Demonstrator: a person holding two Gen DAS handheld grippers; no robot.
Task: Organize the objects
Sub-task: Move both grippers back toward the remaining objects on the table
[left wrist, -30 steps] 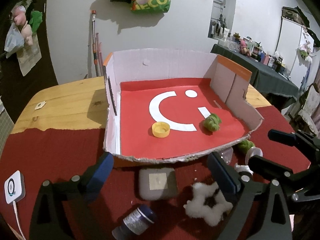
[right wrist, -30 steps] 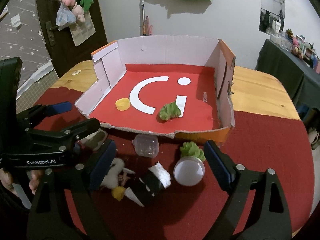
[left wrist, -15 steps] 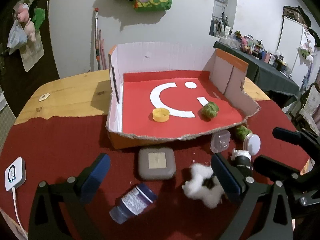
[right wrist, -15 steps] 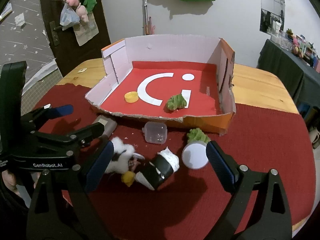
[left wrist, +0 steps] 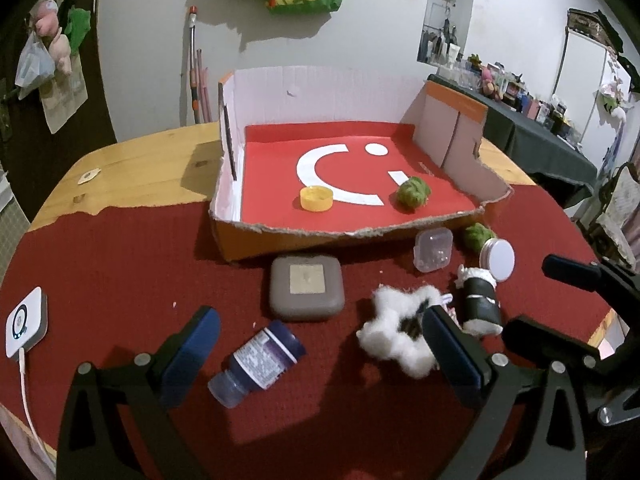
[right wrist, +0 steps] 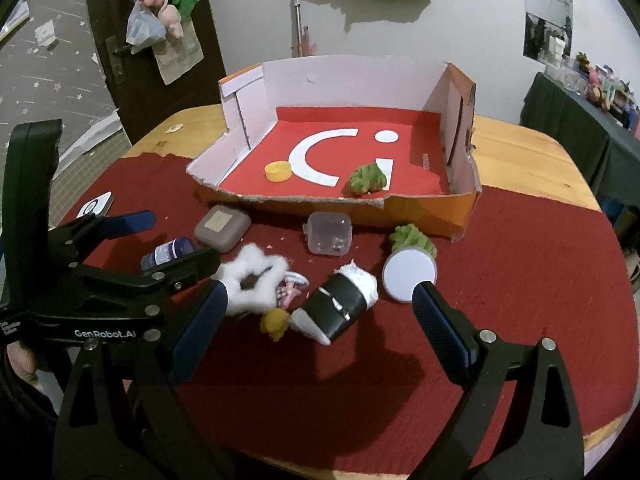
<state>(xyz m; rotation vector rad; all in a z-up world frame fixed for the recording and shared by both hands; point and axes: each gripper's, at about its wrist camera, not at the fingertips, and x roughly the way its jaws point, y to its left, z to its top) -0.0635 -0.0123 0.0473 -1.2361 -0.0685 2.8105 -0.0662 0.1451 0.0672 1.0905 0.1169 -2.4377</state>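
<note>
Box [left wrist: 352, 216] now farther off, blue bottle [left wrist: 260, 362] between wide-spread left gripper [left wrist: 320, 344] fingers.

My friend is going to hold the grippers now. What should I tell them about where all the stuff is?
Left gripper: open, empty, over the blue bottle.
Right gripper: open, empty, over the black-and-white roll.
Done: the yellow cap and one green clump lie in the cardboard box.
Left, all on the red cloth in front of the box: the bottle, grey case, white fluffy star, roll, clear plastic box, second green clump, white round lid, and a small yellow toy.
</note>
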